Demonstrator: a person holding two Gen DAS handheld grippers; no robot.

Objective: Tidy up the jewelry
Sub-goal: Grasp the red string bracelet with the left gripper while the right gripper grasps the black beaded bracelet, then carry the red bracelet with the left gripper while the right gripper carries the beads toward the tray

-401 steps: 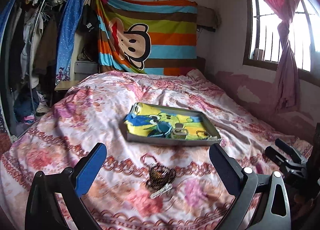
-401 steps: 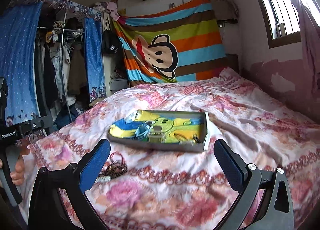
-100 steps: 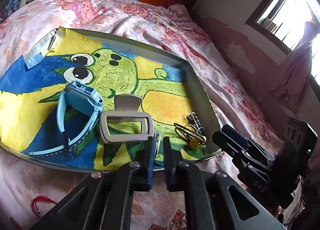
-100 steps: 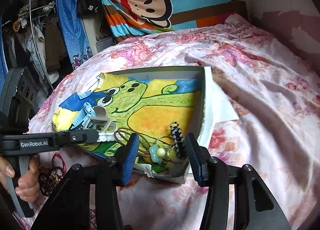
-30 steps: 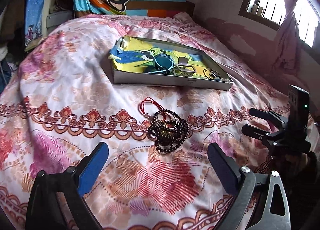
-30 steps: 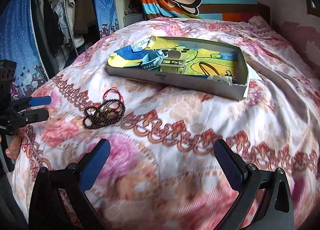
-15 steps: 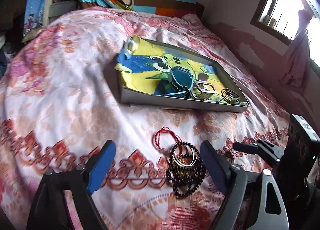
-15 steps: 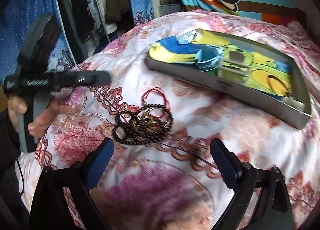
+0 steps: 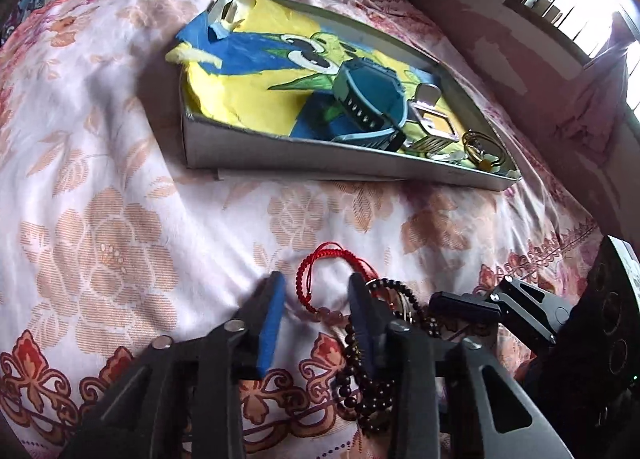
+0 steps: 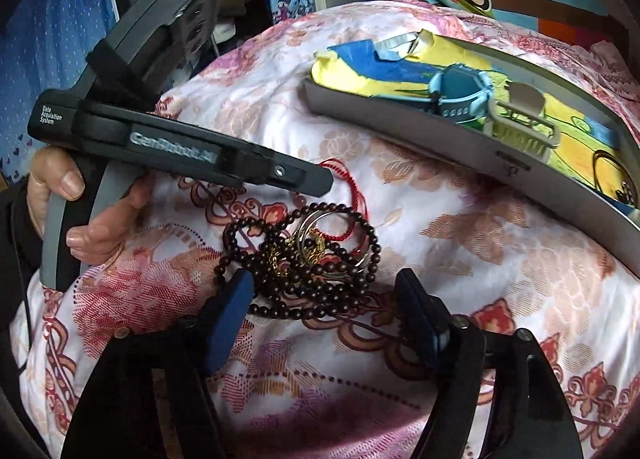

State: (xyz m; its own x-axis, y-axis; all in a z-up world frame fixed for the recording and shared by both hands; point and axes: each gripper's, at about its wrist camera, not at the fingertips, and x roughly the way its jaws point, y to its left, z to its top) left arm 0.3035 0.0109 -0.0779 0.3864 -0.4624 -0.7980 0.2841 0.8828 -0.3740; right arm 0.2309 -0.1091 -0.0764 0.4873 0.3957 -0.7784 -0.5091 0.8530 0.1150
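Both claws are closing in on the heap of bracelets lying on the flowered bedspread [image 9: 120,187], just short of the tray [image 9: 280,157]. The left claw [image 9: 316,299] is narrowing around the red cord bracelet [image 9: 308,279], not yet pinching it. The right claw [image 10: 326,291] is standing half open over the dark bead strings [image 10: 320,291], holding nothing

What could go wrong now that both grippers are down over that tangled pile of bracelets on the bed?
The red cord bracelet between the left gripper jaws, which have just been closing, is tangled with the dark bead strands and metal rings, so lifting it may drag the whole pile. The right gripper, also closing, sits close by; the two could bump. On the soft bedspread, the pads might pinch fabric instead.
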